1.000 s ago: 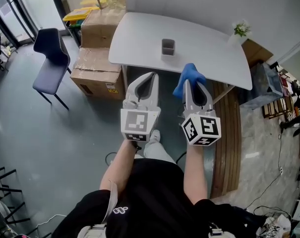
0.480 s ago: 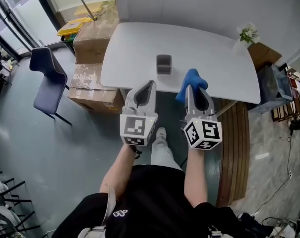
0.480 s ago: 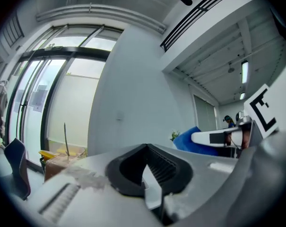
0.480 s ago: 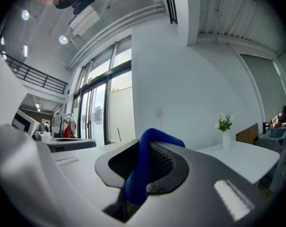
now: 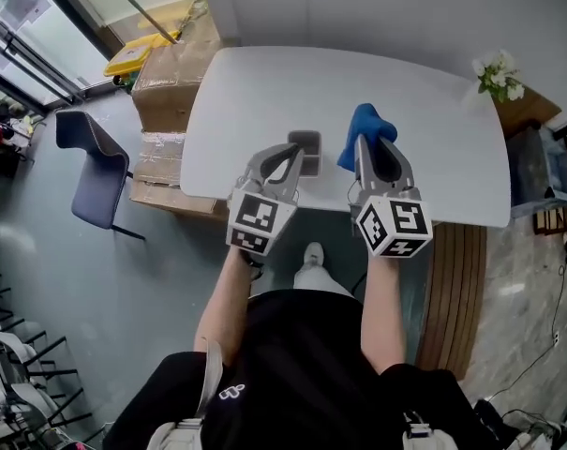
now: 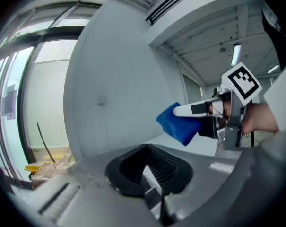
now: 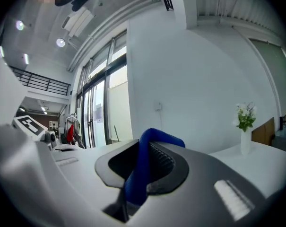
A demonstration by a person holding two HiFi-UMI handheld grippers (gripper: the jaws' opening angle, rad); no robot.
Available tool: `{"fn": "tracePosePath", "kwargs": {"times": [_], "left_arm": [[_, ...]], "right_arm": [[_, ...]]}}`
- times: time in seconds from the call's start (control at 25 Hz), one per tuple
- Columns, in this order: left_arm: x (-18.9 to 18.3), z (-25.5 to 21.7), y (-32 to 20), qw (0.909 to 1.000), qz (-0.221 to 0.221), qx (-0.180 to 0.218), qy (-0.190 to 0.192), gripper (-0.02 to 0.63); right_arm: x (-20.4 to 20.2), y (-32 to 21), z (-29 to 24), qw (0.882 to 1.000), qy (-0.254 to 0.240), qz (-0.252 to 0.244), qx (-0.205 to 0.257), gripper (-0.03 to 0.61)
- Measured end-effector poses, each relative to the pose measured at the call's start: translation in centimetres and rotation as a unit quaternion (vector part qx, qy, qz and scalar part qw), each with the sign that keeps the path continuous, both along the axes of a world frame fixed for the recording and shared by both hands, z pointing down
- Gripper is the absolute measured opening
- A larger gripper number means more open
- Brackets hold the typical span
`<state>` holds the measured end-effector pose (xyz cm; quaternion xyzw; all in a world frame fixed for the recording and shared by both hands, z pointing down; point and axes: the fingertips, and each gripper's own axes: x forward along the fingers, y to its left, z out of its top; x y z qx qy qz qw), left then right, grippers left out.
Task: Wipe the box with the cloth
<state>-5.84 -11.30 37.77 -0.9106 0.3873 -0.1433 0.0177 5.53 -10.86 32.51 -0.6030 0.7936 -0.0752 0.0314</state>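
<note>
Grey floor [image 5: 124,279] fills the lower and left parts of the head view, beneath a person in a black shirt [image 5: 292,364] whose forearms reach forward, each bearing a marker cube. Left claw [image 5: 290,150]: jaws pressed together with nothing between them, tips pointing at the box [image 5: 305,144]. Whether those tips touch the box cannot be told. Right claw [image 5: 365,141]: jaws closed on the blue cloth [image 5: 363,123], which runs up between them as a folded band and bunches out past the tips. The cloth hangs above the white tabletop [image 5: 255,92], just right of the box and apart from it. The box is small, grey and open-topped, and stands upright near the tabletop's near edge, roughly midway along it. A white vase of flowers [image 5: 497,71] stands at the far right corner. Left of the tabletop are stacked cardboard cartons [image 5: 166,87], and farther left a dark blue chair [image 5: 94,172]. A pale wall [image 5: 358,7] closes the scene behind.
</note>
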Motion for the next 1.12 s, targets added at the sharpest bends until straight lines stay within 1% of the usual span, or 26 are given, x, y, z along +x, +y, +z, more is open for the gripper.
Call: {"fn": "tracePosePath", "kwargs": {"times": [0.16, 0.24, 0.32, 0.4, 0.48, 0.56, 0.64, 0.72, 0.8, 0.96, 1.04, 1.12], "left_arm": [[-0.3, 2.9, -3.8, 0.9962, -0.023, 0.000, -0.084, 0.002], [-0.4, 3.8, -4.8, 0.9943, -0.017, -0.007, -0.105, 0.002], [-0.4, 4.9, -5.0, 0.9927, -0.002, -0.017, -0.119, 0.002], [-0.3, 6.3, -5.1, 0.9889, 0.014, -0.024, -0.146, 0.002], [0.0, 7.7, -5.4, 0.9829, 0.037, -0.032, -0.177, 0.015], [0.7, 9.4, -5.6, 0.9748, 0.068, -0.044, -0.208, 0.029], [1.6, 11.3, -5.4, 0.9622, 0.111, -0.059, -0.242, 0.060], [2.3, 13.2, -4.9, 0.9430, 0.157, -0.071, -0.285, 0.086], [2.5, 14.8, -4.5, 0.9233, 0.190, -0.076, -0.325, 0.100], [2.3, 17.4, -4.4, 0.8942, 0.223, -0.086, -0.378, 0.101], [2.4, 18.7, -4.4, 0.8782, 0.238, -0.091, -0.405, 0.112], [2.7, 19.8, -4.3, 0.8650, 0.250, -0.094, -0.425, 0.113]], "right_arm": [[1.2, -4.4, 0.3, 1.000, 0.006, -0.022, -0.009, 0.055], [0.9, -5.8, 0.7, 0.999, 0.007, -0.034, -0.014, 0.055], [0.2, -6.6, 1.6, 0.999, 0.009, -0.046, -0.022, 0.055], [-0.5, -7.3, 2.5, 0.998, 0.009, -0.055, -0.030, 0.055], [-1.0, -8.0, 3.0, 0.998, 0.010, -0.060, -0.034, 0.055], [-1.1, -8.5, 3.3, 0.997, 0.014, -0.066, -0.038, 0.055], [-0.9, -8.6, 3.9, 0.997, 0.014, -0.068, -0.044, 0.055], [-0.4, -8.6, 4.7, 0.997, 0.008, -0.064, -0.052, 0.055], [0.1, -8.7, 5.3, 0.997, 0.003, -0.058, -0.059, 0.055], [0.5, -8.5, 6.5, 0.996, -0.007, -0.053, -0.067, 0.055], [0.9, -8.3, 7.2, 0.996, -0.012, -0.048, -0.073, 0.055], [1.4, -8.1, 8.0, 0.996, -0.017, -0.043, -0.079, 0.055]]}}
